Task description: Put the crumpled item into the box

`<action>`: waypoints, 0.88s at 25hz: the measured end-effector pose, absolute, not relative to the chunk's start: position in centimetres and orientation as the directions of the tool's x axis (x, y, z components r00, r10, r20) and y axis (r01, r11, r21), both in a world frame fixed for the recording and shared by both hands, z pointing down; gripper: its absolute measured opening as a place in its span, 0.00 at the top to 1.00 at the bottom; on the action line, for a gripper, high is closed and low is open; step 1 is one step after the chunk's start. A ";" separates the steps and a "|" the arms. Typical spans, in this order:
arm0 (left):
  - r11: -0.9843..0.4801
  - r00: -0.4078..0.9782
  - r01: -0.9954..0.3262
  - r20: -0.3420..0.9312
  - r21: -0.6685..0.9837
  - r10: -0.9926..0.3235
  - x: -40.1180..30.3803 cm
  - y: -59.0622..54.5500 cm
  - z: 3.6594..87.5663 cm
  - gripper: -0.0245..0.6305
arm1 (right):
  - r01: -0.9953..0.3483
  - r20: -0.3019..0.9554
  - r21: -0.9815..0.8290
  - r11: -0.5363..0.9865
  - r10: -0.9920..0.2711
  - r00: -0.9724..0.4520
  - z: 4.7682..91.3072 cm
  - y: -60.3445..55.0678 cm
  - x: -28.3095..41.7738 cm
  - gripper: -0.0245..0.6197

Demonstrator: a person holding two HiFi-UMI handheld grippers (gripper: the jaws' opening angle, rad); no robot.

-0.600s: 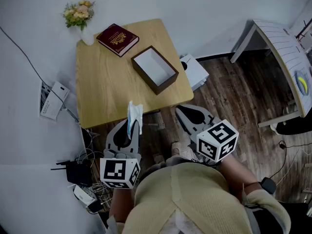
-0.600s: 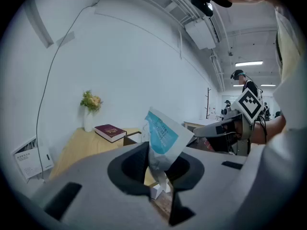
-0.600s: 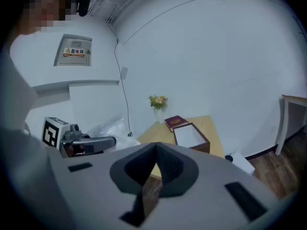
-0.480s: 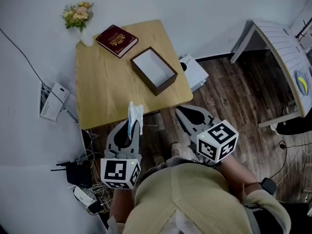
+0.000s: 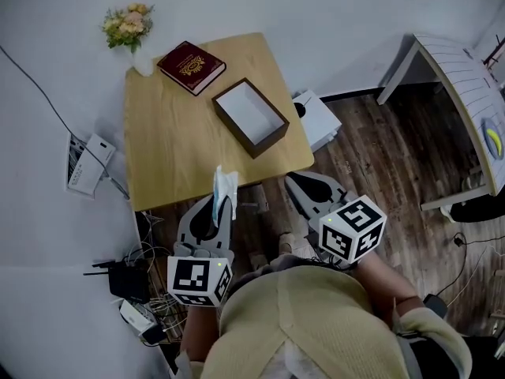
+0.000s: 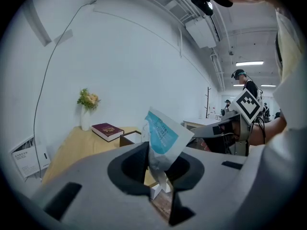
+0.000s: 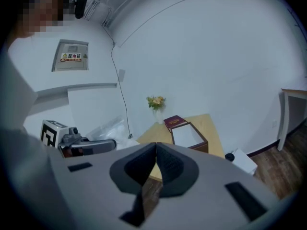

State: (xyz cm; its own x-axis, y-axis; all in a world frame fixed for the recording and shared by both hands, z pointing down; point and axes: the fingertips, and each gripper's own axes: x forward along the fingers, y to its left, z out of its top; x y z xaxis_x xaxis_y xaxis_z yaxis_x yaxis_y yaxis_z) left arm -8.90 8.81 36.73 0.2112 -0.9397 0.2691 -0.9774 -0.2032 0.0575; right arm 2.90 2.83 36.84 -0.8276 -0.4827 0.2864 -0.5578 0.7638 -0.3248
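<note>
A crumpled white and blue packet point(image 5: 222, 189) point(image 6: 162, 137) sticks up from my left gripper point(image 5: 222, 204) point(image 6: 154, 163), whose jaws are shut on its lower end. It hangs just off the near edge of the wooden table point(image 5: 170, 144). The open brown box point(image 5: 249, 115) point(image 7: 188, 137) with a white inside stands on the table's right part, well beyond the packet. My right gripper point(image 5: 304, 184) point(image 7: 156, 158) is shut with nothing in it, held over the floor to the right of the left one.
A dark red book point(image 5: 191, 65) and a vase of flowers point(image 5: 130, 31) sit at the table's far corner. A white box point(image 5: 316, 117) lies on the wood floor by the table. Cables and a router point(image 5: 126, 279) lie at the left. A white table point(image 5: 465, 93) stands at the right.
My left gripper with the packet has shifted slightly right and nearer; the view has shifted a little. The right gripper holds its place.
</note>
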 end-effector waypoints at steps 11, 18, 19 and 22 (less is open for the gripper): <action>-0.194 0.198 -0.980 0.275 0.044 -0.941 -8.0 5.6 36.6 0.85 | -0.532 0.300 -0.333 0.779 -0.447 -0.843 37.5 0.2 3.0 0.92; -0.167 0.172 -0.985 0.265 0.041 -0.949 -7.2 2.7 36.2 0.85 | -0.500 0.304 -0.335 0.799 -0.410 -0.860 37.7 -1.7 3.6 0.92; -0.167 0.171 -0.985 0.266 0.038 -0.949 -7.0 2.5 36.2 0.85 | -0.497 0.303 -0.336 0.800 -0.408 -0.861 37.7 -2.0 3.7 0.92; -0.170 0.171 -0.985 0.270 0.029 -0.947 -6.7 1.8 36.2 0.85 | -0.493 0.296 -0.343 0.799 -0.406 -0.864 37.6 -2.9 3.8 0.92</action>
